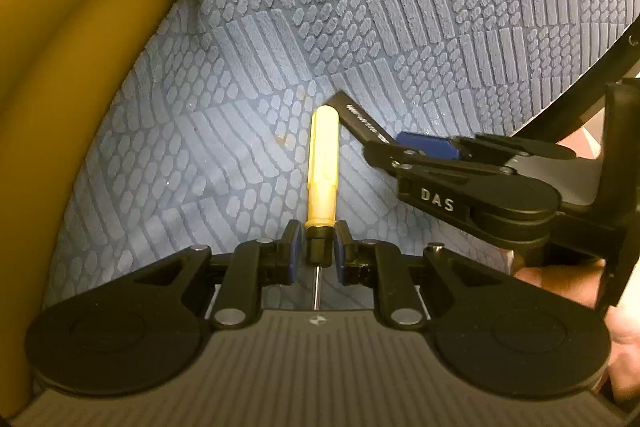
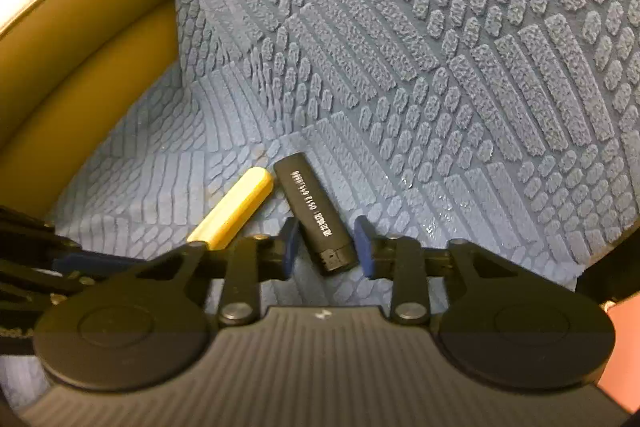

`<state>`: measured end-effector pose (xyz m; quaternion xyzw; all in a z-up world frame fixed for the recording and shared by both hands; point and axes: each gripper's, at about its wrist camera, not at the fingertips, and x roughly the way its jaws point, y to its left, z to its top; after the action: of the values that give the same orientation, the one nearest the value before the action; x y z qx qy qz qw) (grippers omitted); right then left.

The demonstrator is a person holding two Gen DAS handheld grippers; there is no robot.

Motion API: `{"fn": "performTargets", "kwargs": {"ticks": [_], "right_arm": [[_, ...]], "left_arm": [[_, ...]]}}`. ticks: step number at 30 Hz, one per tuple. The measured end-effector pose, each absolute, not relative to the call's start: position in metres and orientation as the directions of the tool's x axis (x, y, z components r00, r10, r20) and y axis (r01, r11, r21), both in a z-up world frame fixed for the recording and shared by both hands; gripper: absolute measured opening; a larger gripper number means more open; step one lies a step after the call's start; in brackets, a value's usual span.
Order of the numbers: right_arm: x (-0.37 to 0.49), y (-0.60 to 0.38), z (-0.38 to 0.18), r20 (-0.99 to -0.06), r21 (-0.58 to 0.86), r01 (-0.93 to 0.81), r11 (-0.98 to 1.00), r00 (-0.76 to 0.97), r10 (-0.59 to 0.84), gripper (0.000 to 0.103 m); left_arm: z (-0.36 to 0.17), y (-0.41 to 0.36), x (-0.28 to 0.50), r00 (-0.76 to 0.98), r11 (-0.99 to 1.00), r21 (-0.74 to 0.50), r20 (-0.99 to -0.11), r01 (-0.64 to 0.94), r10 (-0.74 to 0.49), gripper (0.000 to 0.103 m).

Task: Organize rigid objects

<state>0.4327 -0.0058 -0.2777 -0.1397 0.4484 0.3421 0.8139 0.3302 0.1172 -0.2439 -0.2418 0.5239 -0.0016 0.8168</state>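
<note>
The left gripper (image 1: 317, 242) is clamped on the yellow screwdriver (image 1: 322, 163) at the black collar just below the handle. Both blue pads press the collar, and the thin metal shaft runs back toward the gripper body. The yellow handle points forward, over the blue textured cover (image 1: 400, 7), which appears to drape a cushioned seat rather than a hard surface. Whether the handle tip rests on the fabric or hangs just above it cannot be told.

The right gripper (image 2: 326, 247) has its fingers apart. The black cylinder (image 2: 316, 215) with white printed digits lies between them, tilted, with its notched end nearest the gripper body. The right pad stands just beside the cylinder; the left pad is near it but shows a gap. In the left wrist view the same cylinder (image 1: 360, 123) projects forward from the right gripper (image 1: 416, 149) toward the screwdriver handle. The far ends of the two items nearly meet; contact cannot be confirmed.

A tan padded armrest (image 1: 80, 87) borders the cover on the left.

Judged step: grouping the two rigid items side by side on the cover. The cylinder appears set down or about to be grasped; which one cannot be told. The next move likely calls for aligning the screwdriver parallel with the cylinder, lowering it until supported, then parting the left fingers without nudging the cylinder.
</note>
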Motion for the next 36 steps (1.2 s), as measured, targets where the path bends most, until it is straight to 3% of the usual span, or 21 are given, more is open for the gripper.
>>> {"fn": "performTargets", "kwargs": {"ticks": [4,9,17,22,24,36], "right_arm": [[0.423,-0.012,-0.27,-0.835,0.042,-0.683,0.729,0.377,0.401,0.028],[0.407,-0.031,-0.257,-0.844,0.042,-0.657,0.753,0.38,0.379,0.028],[0.377,-0.05,-0.242,-0.854,0.019,-0.626,0.78,0.396,0.338,0.027],[0.367,-0.058,-0.236,-0.861,0.012,-0.598,0.801,0.402,0.312,0.027],[0.359,-0.059,-0.236,-0.867,0.028,-0.587,0.809,0.388,0.312,0.027],[0.292,-0.079,-0.228,-0.869,0.022,-0.554,0.832,0.401,0.29,0.027]], "left_arm": [[-0.244,0.119,0.33,0.454,0.877,-0.402,-0.854,-0.262,-0.256,0.02],[-0.243,0.116,0.329,0.46,0.881,-0.397,-0.852,-0.259,-0.248,0.034],[-0.247,0.102,0.332,0.46,0.928,-0.31,-0.868,-0.205,-0.188,0.036],[-0.247,0.091,0.329,0.47,0.951,-0.266,-0.867,-0.159,-0.164,0.031],[-0.247,0.087,0.326,0.465,0.962,-0.234,-0.874,-0.144,-0.143,0.018],[-0.224,0.093,0.274,0.483,0.938,-0.308,-0.853,-0.157,-0.2,0.018]]}}
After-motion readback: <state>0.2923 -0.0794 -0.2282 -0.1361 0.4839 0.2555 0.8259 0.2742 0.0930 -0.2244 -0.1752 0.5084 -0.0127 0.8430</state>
